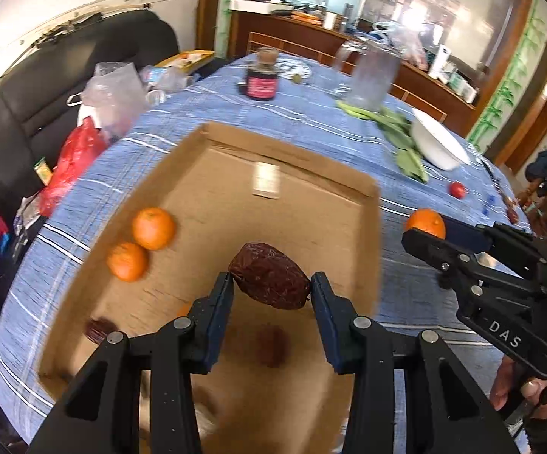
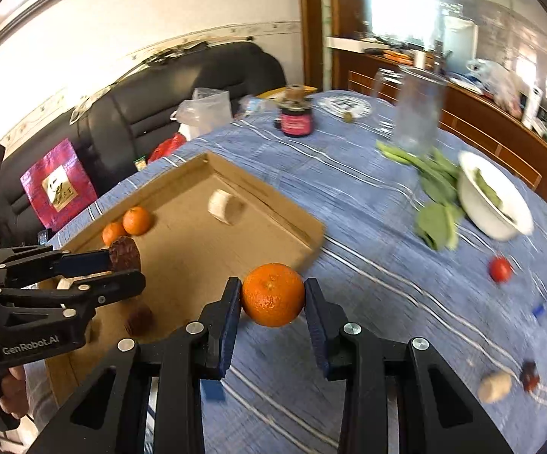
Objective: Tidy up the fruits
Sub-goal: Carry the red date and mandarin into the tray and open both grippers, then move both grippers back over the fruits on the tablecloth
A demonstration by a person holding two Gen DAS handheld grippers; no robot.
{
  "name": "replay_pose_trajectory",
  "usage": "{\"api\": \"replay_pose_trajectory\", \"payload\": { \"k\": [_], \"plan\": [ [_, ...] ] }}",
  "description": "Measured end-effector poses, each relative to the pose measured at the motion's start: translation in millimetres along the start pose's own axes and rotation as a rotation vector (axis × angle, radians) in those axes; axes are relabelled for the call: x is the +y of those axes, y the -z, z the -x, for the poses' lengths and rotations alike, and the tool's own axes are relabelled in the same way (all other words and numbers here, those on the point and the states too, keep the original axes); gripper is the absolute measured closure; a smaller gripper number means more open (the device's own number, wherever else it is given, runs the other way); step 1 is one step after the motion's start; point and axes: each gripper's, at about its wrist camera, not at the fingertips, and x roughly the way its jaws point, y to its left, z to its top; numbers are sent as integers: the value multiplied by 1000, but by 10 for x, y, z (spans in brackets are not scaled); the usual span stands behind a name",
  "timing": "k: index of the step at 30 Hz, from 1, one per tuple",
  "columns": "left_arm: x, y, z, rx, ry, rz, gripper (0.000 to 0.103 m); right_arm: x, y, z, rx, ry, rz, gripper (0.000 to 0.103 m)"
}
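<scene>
Pinching a dried date (image 1: 269,281) over the cardboard tray (image 1: 371,204), left tool (image 1: 271,289) risks dropping it askew, while right tool (image 2: 273,295) clamps a mandarin (image 2: 273,294) that could roll off the surface (image 2: 368,265).

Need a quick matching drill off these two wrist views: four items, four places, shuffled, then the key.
Things:
1. dried date
2. held tangerine
3. white bowl
4. small red fruit

Places:
A. lying loose on the blue tablecloth
B. clamped in the right gripper, above the tablecloth
C. clamped in the left gripper, over the cardboard tray
D. beside the green leaves at the far side of the table

Pairs: 1-C, 2-B, 3-D, 4-A
</scene>
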Motion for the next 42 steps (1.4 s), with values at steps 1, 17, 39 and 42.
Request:
{"api": "replay_pose_trajectory", "payload": {
  "k": [1, 17, 39, 42],
  "plan": [
    [64, -24, -19, 1, -7, 3, 62, 57, -47, -62, 4, -2, 15, 66],
    [400, -235, -518, 84, -36, 18, 62, 294, -339, -950, 111, -2, 68, 66],
    [446, -62, -394, 116, -85, 49, 55, 277, -192, -756, 116, 13, 54, 55],
    [401, 4, -272, 92, -113, 43, 50, 298, -116, -593, 97, 17, 62, 55]
  ]
}}
